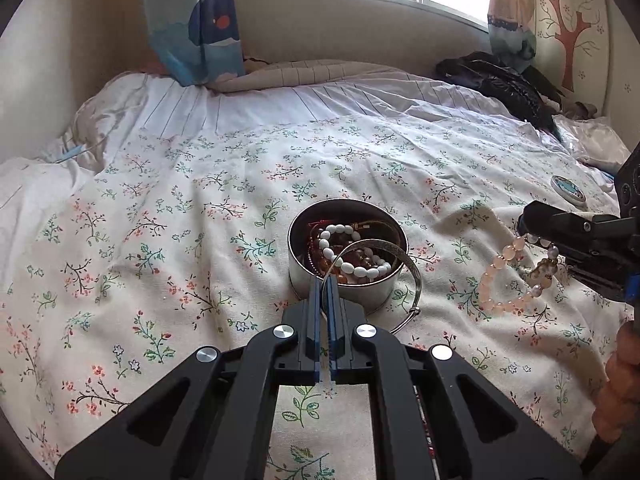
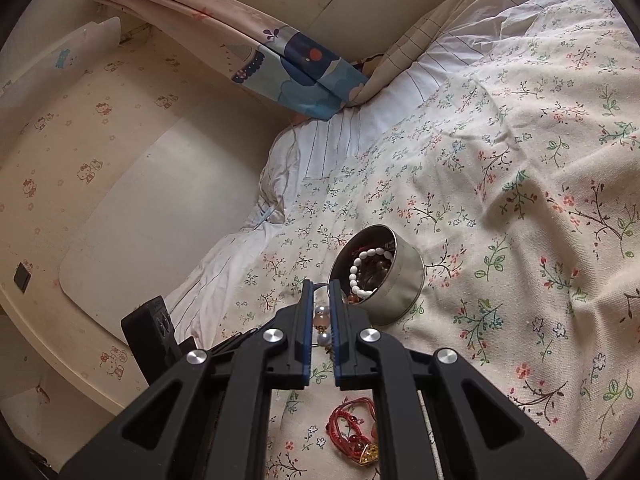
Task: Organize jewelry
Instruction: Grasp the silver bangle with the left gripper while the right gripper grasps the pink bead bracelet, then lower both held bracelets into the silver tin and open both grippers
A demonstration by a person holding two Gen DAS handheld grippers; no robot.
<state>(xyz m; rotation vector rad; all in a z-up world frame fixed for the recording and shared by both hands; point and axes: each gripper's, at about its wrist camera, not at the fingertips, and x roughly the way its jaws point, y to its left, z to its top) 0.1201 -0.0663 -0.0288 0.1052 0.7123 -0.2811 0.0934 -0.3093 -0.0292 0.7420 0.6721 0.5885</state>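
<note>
Left gripper point(image 1: 323, 280) is pinching the silver bangle point(image 1: 394, 268) against the tin's point(image 1: 304, 276) near rim; the bangle is hanging half out, toward 4 o'clock. Right gripper point(image 2: 322, 292) is gripping the pink bead bracelet point(image 1: 502, 280), which is dangling at 3 o'clock of the tin. Loading step likely; next: release bangle inside, carry beads over. Red cord bracelet point(image 2: 352, 428) is partly hidden on the bed.

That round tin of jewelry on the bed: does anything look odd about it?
Yes. A silver bangle hangs over the tin's rim, half in, half out, pinched by the left gripper. The tin sits tilted on rumpled bedding.
</note>
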